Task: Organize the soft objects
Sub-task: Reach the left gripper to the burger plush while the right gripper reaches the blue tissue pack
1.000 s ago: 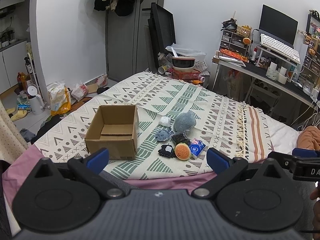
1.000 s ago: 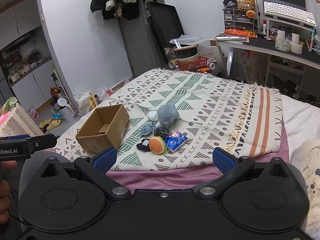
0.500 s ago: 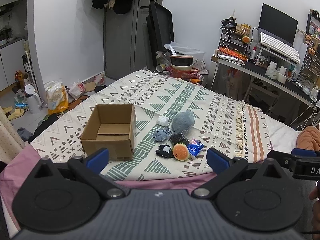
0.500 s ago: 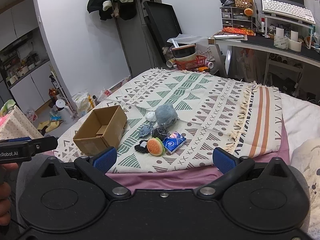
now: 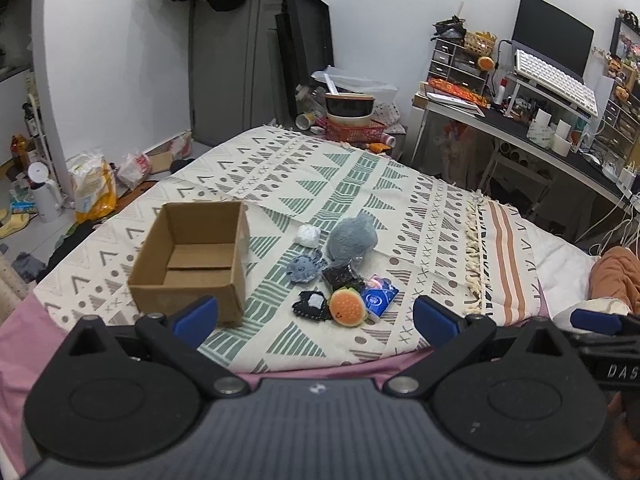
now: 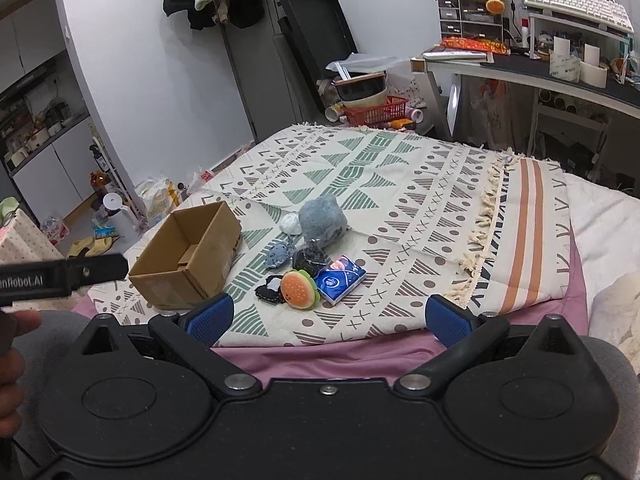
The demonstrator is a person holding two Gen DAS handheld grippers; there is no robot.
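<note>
Both the left tongs (image 5: 315,316) and right tongs (image 6: 327,318), spread and empty, have edged nearer the bed (image 5: 360,184), where the soft toys (image 5: 348,264) cluster beside what looks an empty cardboard box (image 5: 192,258).

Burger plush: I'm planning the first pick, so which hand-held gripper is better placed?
Probably the right hand-held gripper: the burger plush lies between its open fingers, whereas the left hand-held gripper faces the cardboard box.

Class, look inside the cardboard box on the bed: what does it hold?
The cardboard box shows only its bare floor flaps; no toy is inside. Its near wall hides the front strip of the floor in both views.
</note>
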